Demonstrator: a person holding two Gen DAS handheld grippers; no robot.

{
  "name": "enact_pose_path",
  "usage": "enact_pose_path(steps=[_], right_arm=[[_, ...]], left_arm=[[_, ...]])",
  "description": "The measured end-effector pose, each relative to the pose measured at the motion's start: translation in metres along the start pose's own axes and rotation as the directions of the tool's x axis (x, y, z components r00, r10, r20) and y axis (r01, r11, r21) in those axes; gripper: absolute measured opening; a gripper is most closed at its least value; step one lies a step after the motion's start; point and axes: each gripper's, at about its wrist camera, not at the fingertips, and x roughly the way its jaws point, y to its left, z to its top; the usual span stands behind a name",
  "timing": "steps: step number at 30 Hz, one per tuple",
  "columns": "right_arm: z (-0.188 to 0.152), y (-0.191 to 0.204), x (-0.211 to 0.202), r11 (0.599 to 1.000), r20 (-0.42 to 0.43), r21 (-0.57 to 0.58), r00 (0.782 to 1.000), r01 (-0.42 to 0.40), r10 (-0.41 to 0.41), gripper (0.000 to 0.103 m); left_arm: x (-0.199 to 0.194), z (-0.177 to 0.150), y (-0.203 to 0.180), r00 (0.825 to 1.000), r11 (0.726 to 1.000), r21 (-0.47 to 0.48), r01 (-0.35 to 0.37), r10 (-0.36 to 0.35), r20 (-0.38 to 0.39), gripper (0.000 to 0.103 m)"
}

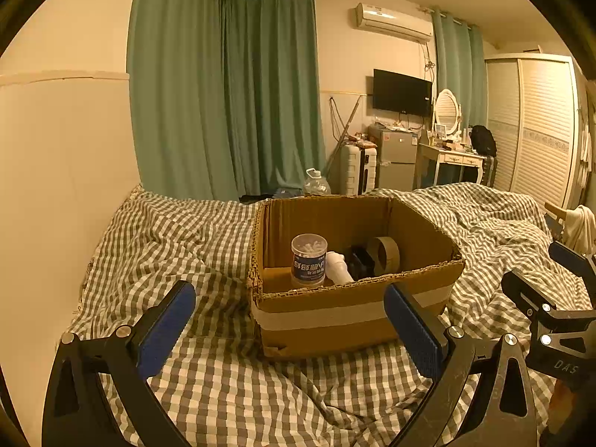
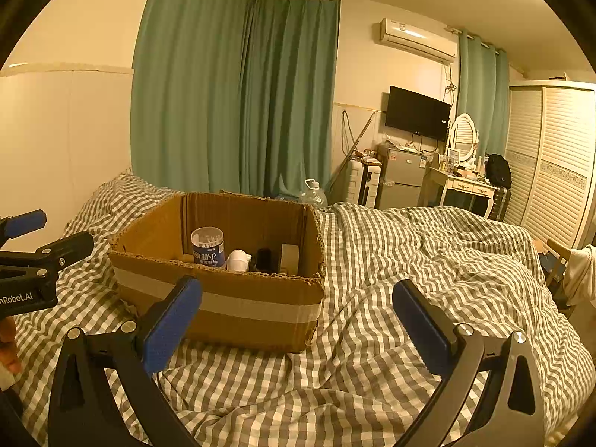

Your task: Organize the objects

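An open cardboard box (image 1: 346, 313) sits on a checked bed cover (image 1: 186, 246). Inside it stand a clear tub of cotton swabs with a blue label (image 1: 308, 260), a white bottle (image 1: 338, 269), a black item (image 1: 359, 262) and a tape roll (image 1: 385, 255). My left gripper (image 1: 290, 320) is open and empty just in front of the box. My right gripper (image 2: 298, 316) is open and empty, in front of the box (image 2: 223, 305) and to its right. The swab tub (image 2: 208, 247) and white bottle (image 2: 238, 260) also show in the right wrist view.
The rumpled checked cover (image 2: 428, 260) fills the bed to the right. A wall (image 1: 56, 167) lies left, green curtains (image 1: 223, 93) behind. Beyond the bed foot are a water jug (image 1: 316, 182), a small fridge (image 1: 396, 156), a dressing table (image 1: 450, 160) and a wardrobe (image 1: 536, 130).
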Motion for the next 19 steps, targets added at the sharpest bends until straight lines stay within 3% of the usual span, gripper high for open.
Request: enact_pose_path(steps=[19], right_arm=[[-0.0029, 0.0028, 0.0031, 1.000, 0.000, -0.007, 1.000, 0.005, -0.005, 0.103]], left_arm=[[-0.0025, -0.0039, -0.0065, 1.000, 1.000, 0.028, -0.004, 0.004, 0.023, 0.103]])
